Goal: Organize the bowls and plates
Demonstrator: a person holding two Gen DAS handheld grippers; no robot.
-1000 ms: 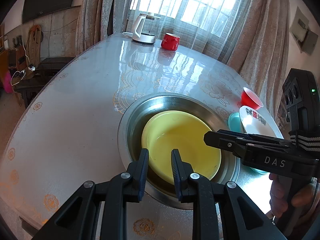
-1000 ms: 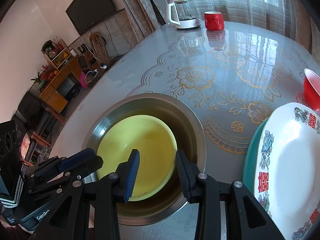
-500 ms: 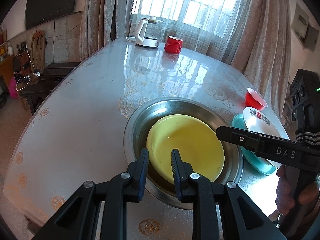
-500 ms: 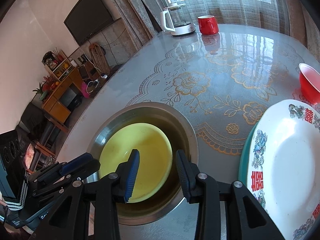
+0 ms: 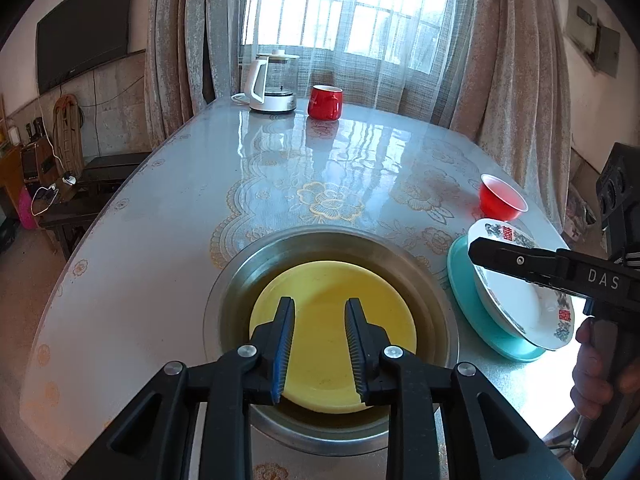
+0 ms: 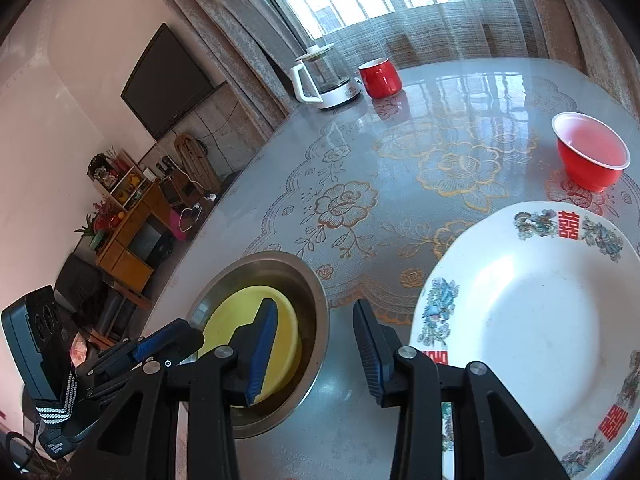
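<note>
A yellow plate (image 5: 320,280) lies inside a steel basin (image 5: 218,312) on the table. My left gripper (image 5: 319,308) hovers above the plate's near half. Its jaws are opening and nothing is between them. To the right, a white patterned plate (image 5: 520,304) rests on a teal plate (image 5: 480,320). My right gripper (image 6: 314,308) stands open and empty over the table, between the basin (image 6: 316,292) and the white plate (image 6: 532,320). In the left wrist view its fingers (image 5: 500,256) reach over the white plate. A red bowl (image 6: 590,156) stands beyond.
A white kettle (image 5: 272,84) and a red mug (image 5: 325,102) stand at the table's far edge by the curtained window. A person's hand (image 5: 596,368) holds the right gripper's handle. The table's near edge runs just under both grippers.
Both grippers have drawn back and risen from the basin. The left jaws have widened. The right gripper has swung right, so the white plate fills more of its view.
</note>
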